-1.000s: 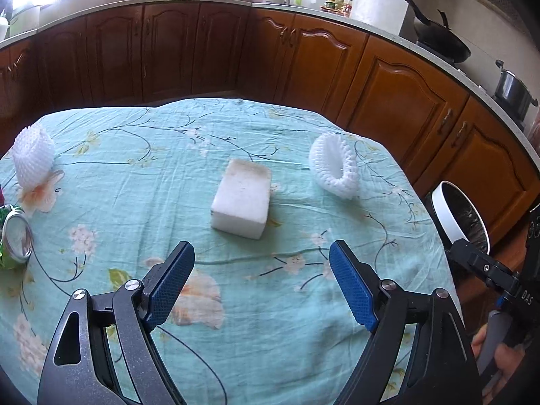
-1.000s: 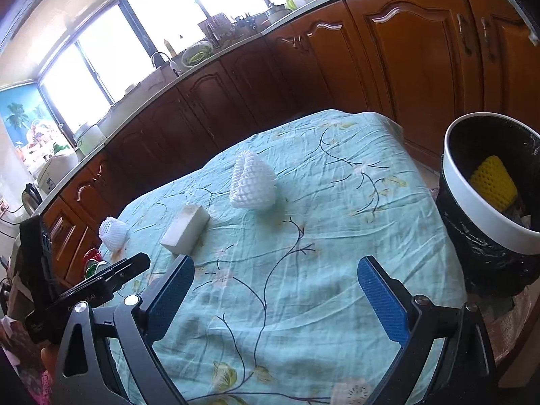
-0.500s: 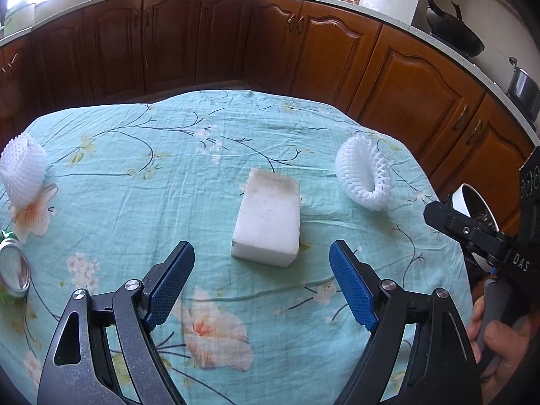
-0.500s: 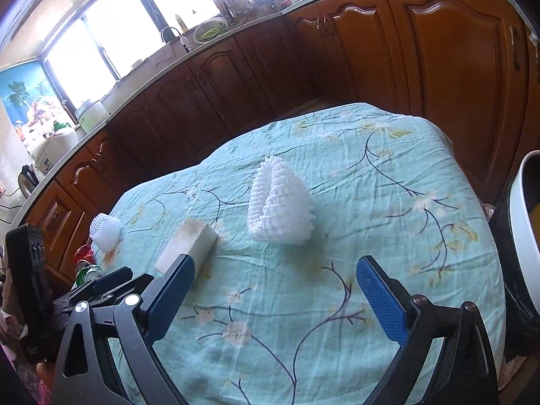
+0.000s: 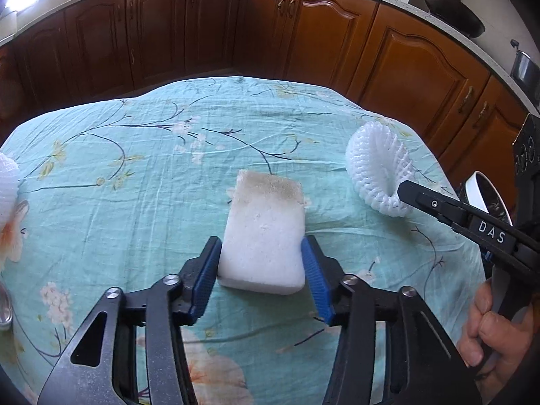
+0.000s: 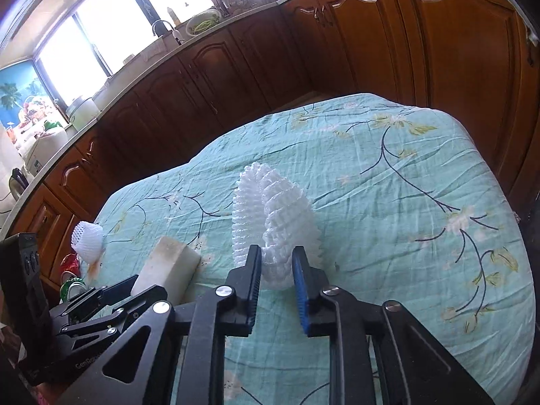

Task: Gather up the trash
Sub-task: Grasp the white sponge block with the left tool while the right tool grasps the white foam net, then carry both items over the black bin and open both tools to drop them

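Left wrist view: the left gripper [image 5: 261, 270] is closing on a white foam block [image 5: 265, 236], blue pads against its sides, on the floral-clothed surface [image 5: 135, 202]. Right wrist view: the right gripper [image 6: 276, 287] is closing, pinching a white foam fruit net [image 6: 273, 222]; another net [image 6: 87, 239] lies beyond.

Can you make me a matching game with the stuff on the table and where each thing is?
Things:
1. sponge
2. big foam net
3. small foam net
4. cans

Places:
A. between the right gripper's pads
B. far corner of the cloth
C. between the left gripper's pads
D. at the table's edge, below the small net

Pairs: 1-C, 2-A, 3-B, 4-D
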